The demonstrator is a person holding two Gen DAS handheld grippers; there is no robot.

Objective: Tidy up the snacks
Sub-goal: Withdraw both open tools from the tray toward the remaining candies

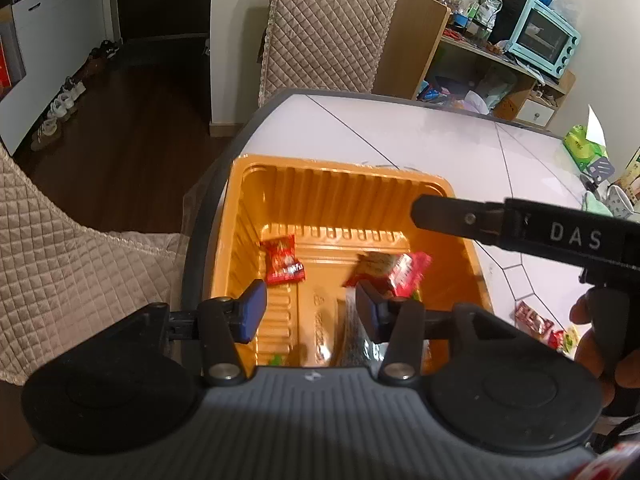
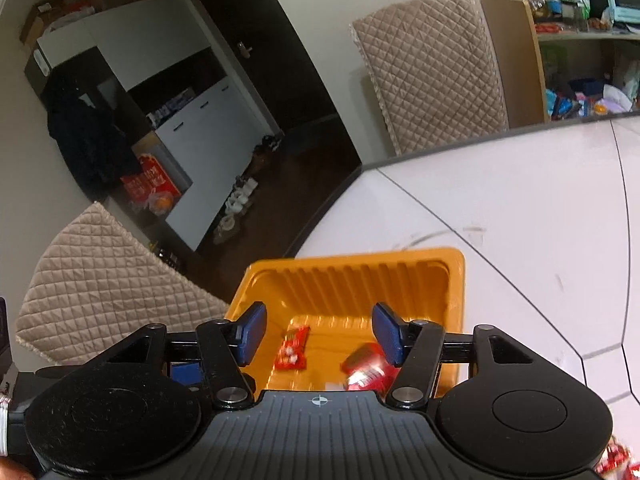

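An orange plastic tray (image 1: 340,184) stands at the left corner of the white table (image 1: 420,140). Inside it lie a red snack packet (image 1: 283,262) at the left, a blurred red packet (image 1: 404,274) at the right and a dark packet (image 1: 352,340) at the near side. My left gripper (image 1: 310,312) hovers open over the tray's near part, with nothing between its blue pads. My right gripper (image 2: 319,334) also stands open above the tray (image 2: 360,272). A blurred red packet (image 2: 366,366) lies loose below its right pad, and another red packet (image 2: 293,348) lies further left. From the right, the right gripper (image 1: 420,212) reaches over the tray's rim.
Several loose snack packets (image 1: 536,320) lie on the table right of the tray, near the hand (image 1: 588,336) holding the right gripper. Quilted chairs (image 1: 328,28) stand at the table's far and left sides. A shelf with a blue oven (image 1: 544,36) is at the back right.
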